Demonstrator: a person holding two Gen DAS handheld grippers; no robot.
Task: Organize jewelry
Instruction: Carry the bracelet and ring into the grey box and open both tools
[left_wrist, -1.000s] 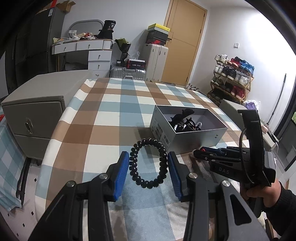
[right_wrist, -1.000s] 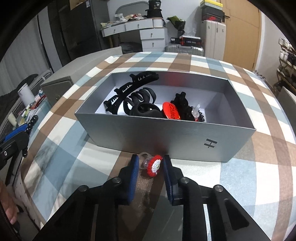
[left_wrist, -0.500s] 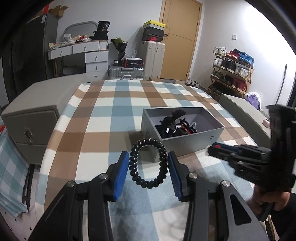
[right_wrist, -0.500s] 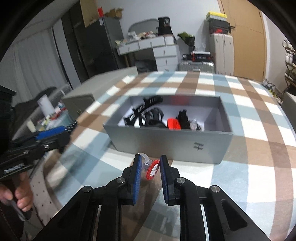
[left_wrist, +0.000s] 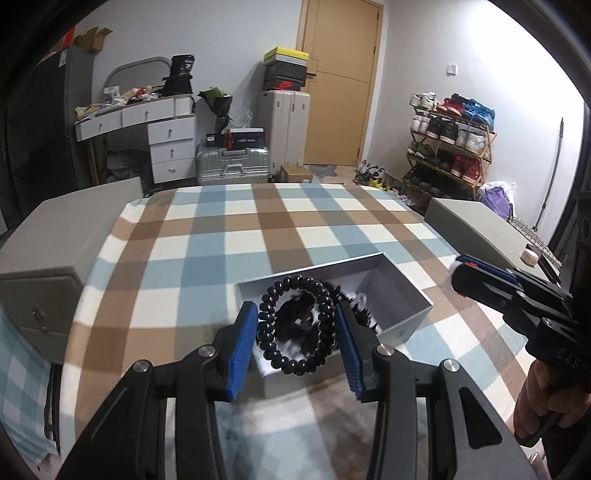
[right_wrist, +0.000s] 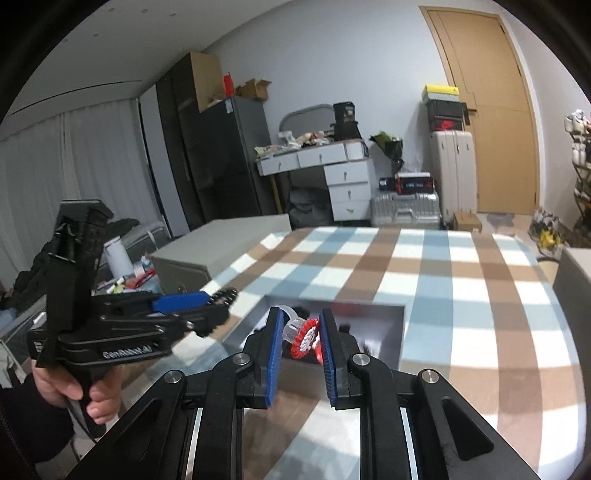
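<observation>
A checked cloth covers the table in a cluttered bedroom, a grey box of hair accessories at its centre. The left gripper clasps a black bead bracelet above the box's 9 o'clock end; the right gripper, at 3 o'clock, pinches a red-and-white ring.
</observation>
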